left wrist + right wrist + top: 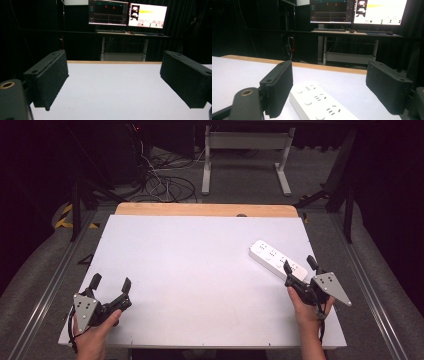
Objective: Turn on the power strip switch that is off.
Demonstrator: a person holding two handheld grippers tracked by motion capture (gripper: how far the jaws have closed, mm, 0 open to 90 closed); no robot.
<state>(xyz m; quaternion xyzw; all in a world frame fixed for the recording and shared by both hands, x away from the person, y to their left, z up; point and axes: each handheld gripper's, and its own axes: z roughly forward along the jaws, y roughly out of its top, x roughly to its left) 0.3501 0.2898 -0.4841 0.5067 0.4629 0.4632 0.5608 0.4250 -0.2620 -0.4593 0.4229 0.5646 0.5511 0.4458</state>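
Where right tongs [329,92] straddle power strip [317,105] | left tongs [115,85]: bare table [112,95]

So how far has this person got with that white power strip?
Barely begun. The power strip lies flat on the table, ungripped. The right gripper is open, its fingers either side of the strip's near end. The left gripper waits open. Closing and lifting remain.

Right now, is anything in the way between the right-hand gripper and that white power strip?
Nothing visible. The right gripper is open, and the power strip lies on bare table directly ahead, its near end between the fingers.
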